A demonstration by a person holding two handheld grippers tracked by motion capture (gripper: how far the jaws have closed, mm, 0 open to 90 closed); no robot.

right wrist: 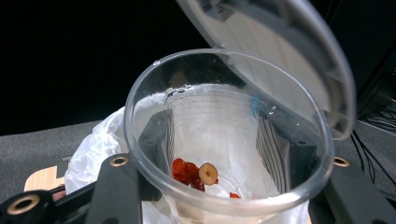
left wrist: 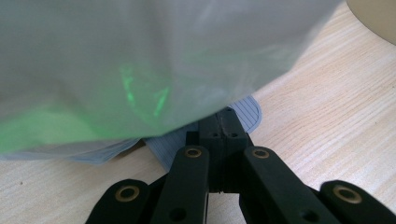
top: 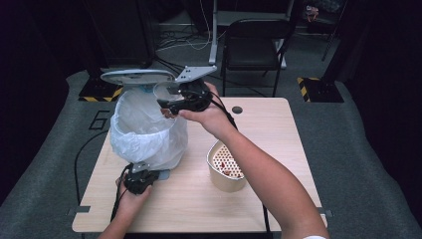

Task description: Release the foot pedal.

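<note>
A clear plastic cup (right wrist: 229, 140) is seen between the black jaws of the right gripper (right wrist: 224, 205), with red bits and one tan ring (right wrist: 208, 173) lying in it. Just behind the cup, a pale grey lid (top: 137, 76) is shown raised, and below it a white, translucent bag (top: 144, 130) is draped over the bin. At the tips of the black left gripper (left wrist: 223, 122), a blue-grey ribbed pedal (left wrist: 247, 112) is seen under the bag, where a green glow is tinted through the plastic. The table (top: 278, 134) is grained in light wood. Beside the right forearm, a cream tub (top: 226, 169) is dotted inside with a white perforated pattern and red bits.
</note>
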